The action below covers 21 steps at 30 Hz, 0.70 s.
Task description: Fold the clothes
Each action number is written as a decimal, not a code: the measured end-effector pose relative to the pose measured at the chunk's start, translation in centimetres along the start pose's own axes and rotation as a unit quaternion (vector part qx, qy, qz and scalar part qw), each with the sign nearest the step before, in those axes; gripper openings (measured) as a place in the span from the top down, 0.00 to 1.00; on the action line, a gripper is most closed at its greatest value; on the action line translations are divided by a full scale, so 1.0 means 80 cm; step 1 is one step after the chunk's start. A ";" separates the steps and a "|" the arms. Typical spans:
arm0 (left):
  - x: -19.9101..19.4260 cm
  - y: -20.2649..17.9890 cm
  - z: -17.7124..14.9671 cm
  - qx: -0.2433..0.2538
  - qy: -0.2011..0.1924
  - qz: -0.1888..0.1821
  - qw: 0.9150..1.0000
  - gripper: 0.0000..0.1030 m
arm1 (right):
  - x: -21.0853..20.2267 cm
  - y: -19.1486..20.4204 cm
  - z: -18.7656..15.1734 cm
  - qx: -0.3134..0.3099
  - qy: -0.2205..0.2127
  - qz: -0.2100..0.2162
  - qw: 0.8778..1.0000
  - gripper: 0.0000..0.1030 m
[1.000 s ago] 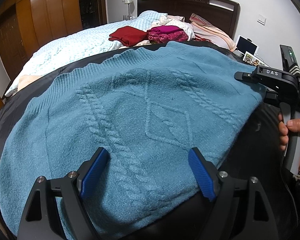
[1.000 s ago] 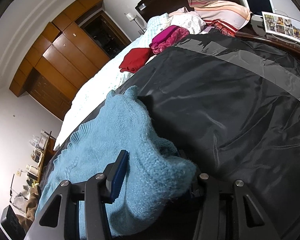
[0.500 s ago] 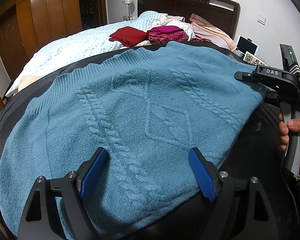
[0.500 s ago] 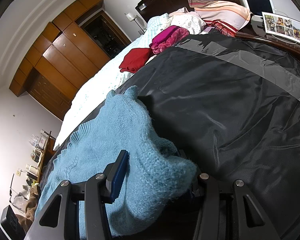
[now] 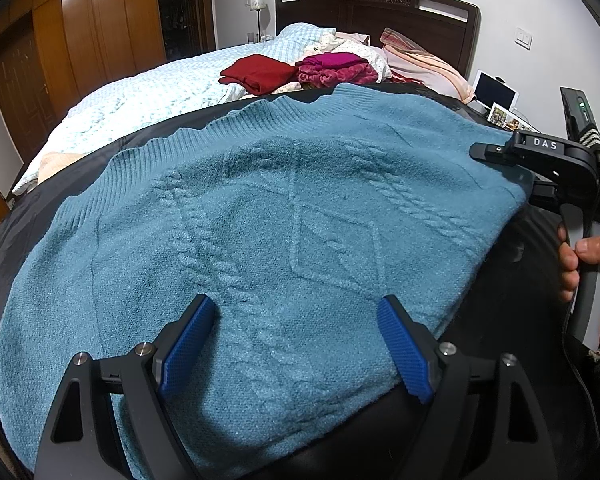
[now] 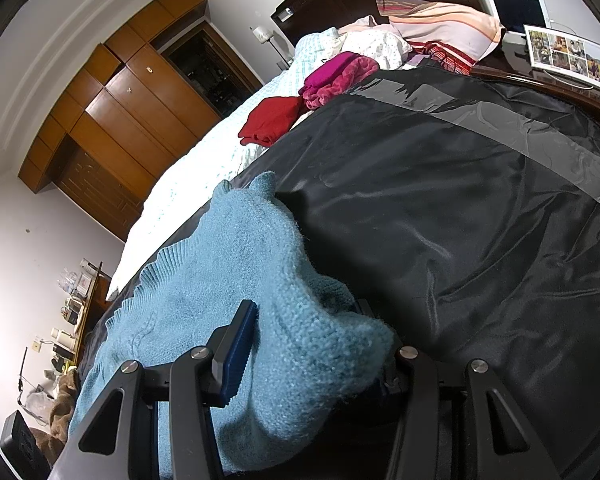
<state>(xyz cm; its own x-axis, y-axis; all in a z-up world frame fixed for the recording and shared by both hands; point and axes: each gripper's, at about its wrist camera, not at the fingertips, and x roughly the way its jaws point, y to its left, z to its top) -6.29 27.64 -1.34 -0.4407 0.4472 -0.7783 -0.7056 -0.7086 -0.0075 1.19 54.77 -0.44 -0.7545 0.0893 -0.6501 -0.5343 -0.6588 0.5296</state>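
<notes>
A teal cable-knit sweater (image 5: 284, 220) lies spread flat on a black sheet (image 6: 460, 208) over the bed. My left gripper (image 5: 296, 344) hovers open over the sweater's near hem, and its blue pads (image 5: 188, 336) stand wide apart with nothing pinched between them. In the right wrist view, my right gripper (image 6: 312, 360) is shut on a bunched fold of the sweater (image 6: 300, 320) at its right edge; the cloth hides the right pad. The left wrist view shows that right gripper (image 5: 512, 168) at the sweater's far right corner, held by a hand (image 5: 584, 264).
A folded red garment (image 5: 256, 74) and a magenta one (image 5: 332, 68) lie further up the bed, near pillows (image 5: 420, 64) and a dark headboard (image 5: 380, 4). A tablet (image 6: 516, 12) and a photo sheet (image 6: 568, 56) rest on the nightstand. Wooden wardrobes (image 5: 80, 36) line the left wall.
</notes>
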 end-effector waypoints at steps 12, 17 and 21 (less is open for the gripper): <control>0.000 0.000 0.000 0.001 -0.001 0.001 1.000 0.16 | 0.000 0.000 0.001 -0.003 -0.002 0.001 1.000 0.50; 0.000 -0.001 0.000 0.001 -0.001 0.001 1.000 0.16 | -0.002 -0.008 -0.001 0.024 0.001 0.029 0.999 0.57; 0.000 0.000 0.000 0.001 -0.001 0.000 1.000 0.16 | -0.001 -0.011 0.000 0.035 0.004 0.038 0.999 0.56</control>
<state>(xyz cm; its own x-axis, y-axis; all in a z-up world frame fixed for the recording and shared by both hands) -6.32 27.64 -1.32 -0.4413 0.4479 -0.7776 -0.7071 -0.7071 -0.0060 1.68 55.34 -0.83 -0.7916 0.0346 -0.6100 -0.5005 -0.6093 0.6150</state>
